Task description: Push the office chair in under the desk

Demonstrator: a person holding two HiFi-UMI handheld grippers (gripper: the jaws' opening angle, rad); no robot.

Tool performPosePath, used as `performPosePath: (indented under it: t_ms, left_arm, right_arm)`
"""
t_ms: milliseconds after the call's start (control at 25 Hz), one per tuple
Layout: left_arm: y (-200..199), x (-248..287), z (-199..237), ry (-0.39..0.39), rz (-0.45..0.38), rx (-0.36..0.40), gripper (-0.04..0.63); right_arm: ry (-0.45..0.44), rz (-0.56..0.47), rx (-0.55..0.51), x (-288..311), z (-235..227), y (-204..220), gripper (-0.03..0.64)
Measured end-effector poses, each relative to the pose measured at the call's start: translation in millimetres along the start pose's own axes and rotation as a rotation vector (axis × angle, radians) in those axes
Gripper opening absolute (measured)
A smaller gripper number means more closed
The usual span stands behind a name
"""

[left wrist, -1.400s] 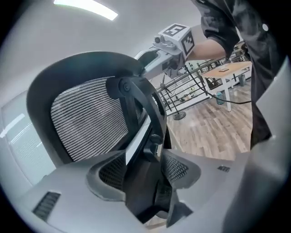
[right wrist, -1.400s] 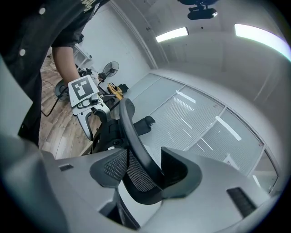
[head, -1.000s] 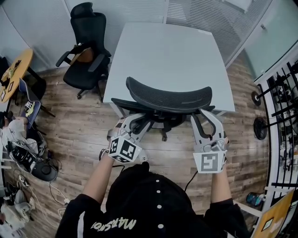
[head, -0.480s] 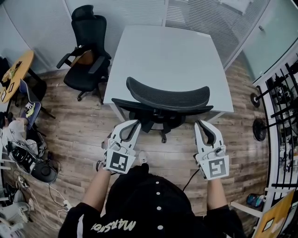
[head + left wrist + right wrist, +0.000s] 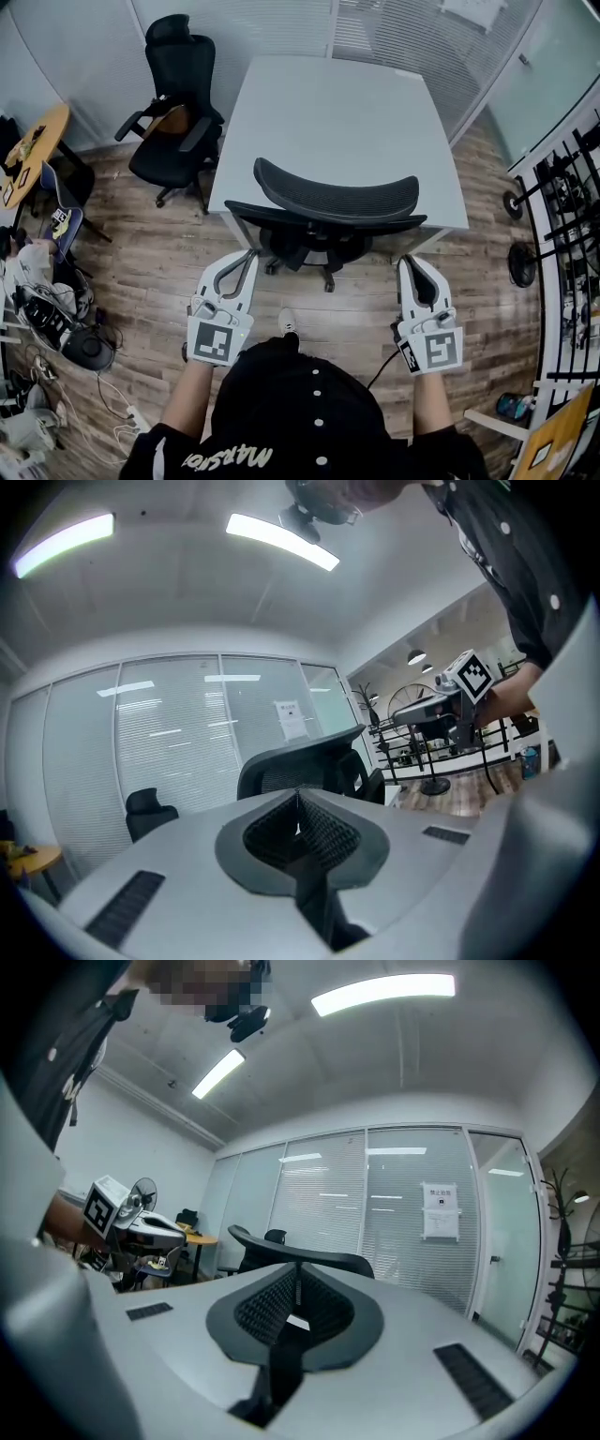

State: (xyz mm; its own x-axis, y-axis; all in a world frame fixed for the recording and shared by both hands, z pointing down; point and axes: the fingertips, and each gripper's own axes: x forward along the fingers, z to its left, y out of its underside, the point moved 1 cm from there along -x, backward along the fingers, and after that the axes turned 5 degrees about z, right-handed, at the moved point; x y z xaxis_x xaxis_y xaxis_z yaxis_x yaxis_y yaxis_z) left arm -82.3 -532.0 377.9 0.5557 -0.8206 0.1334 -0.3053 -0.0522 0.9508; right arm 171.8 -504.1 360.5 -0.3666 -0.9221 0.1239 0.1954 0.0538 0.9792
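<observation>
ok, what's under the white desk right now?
The black mesh-backed office chair is tucked partly under the white square desk: backrest, seat rear and wheeled base show at the near edge. The desktop covers whatever lies further under.

black top (image 5: 300, 412) with white buttons (image 5: 317, 386) and white lettering (image 5: 228, 457)

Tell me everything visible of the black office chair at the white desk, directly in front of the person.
The office chair is black, with a wide, curved mesh backrest on a dark frame. Parts of its wheeled base show beneath, on the wood floor. It stands upright with its back towards the person, against the near edge of the white desk; the seat is mostly hidden. Neither the left gripper nor the right gripper touches it; both are shut and empty.
</observation>
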Motion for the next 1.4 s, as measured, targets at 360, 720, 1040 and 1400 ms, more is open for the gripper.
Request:
performPosePath:
  t_ms: [360,720,1040,1400]
  left_arm:
    - [0,-17,22,-0.084,0.01,-0.095,0.021]
    - [-9,-25,31,-0.155,0.01,-0.14,0.021]
    - [-14,-33,43,-0.201,-0.002,-0.097,0.021]
    - [-19,-35,41,-0.206,0.013,-0.147,0.021]
  right_arm:
    - [0.087,0.004,0.07,-32,-22,16,0.04]
    - [0.159,0.0,0.076,-41,-32,17,0.04]
    - [0.151,-0.015,0.089,-37,-28,12,0.037]
    - [0.133,-0.005,0.067,-32,-23,8,0.029]
